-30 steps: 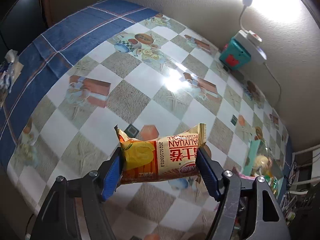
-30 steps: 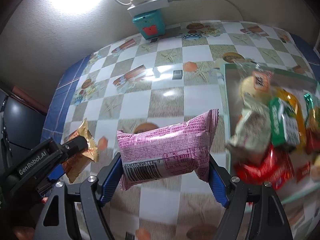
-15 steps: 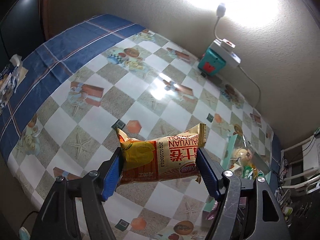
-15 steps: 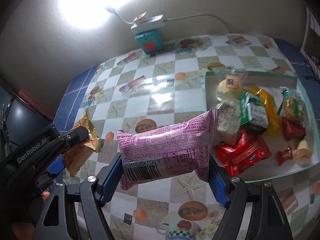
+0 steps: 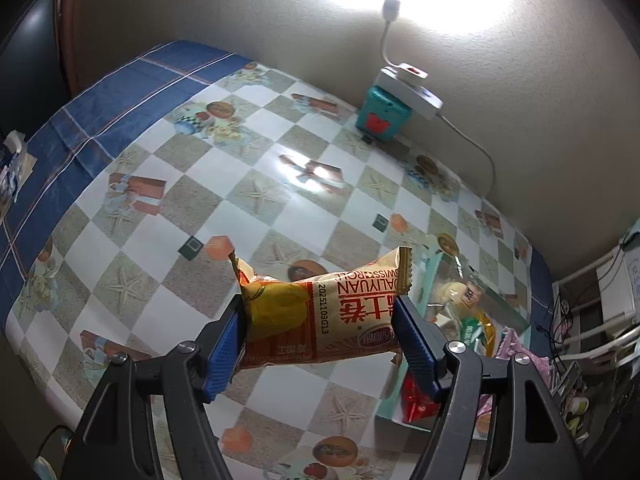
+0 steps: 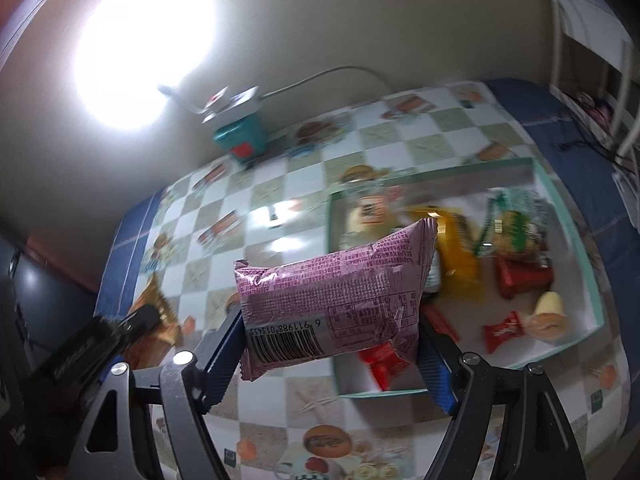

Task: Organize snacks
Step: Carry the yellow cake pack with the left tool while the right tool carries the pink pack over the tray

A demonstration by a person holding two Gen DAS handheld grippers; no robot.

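Two packs aloft — the left gripper [image 5: 320,320] clamps a yellow Swiss-roll pack [image 5: 320,316], the right gripper [image 6: 328,320] a pink snack pack [image 6: 332,300] — neither yet in the half-filled tray [image 6: 576,216].

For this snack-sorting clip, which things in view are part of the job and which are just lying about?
Part of the job:
- yellow Swiss roll pack, held in the left gripper
- pink snack pack, held in the right gripper
- teal tray of mixed snacks

Just lying about:
- teal box by the wall
- white power strip on top of it
- lamp
- checkered tablecloth
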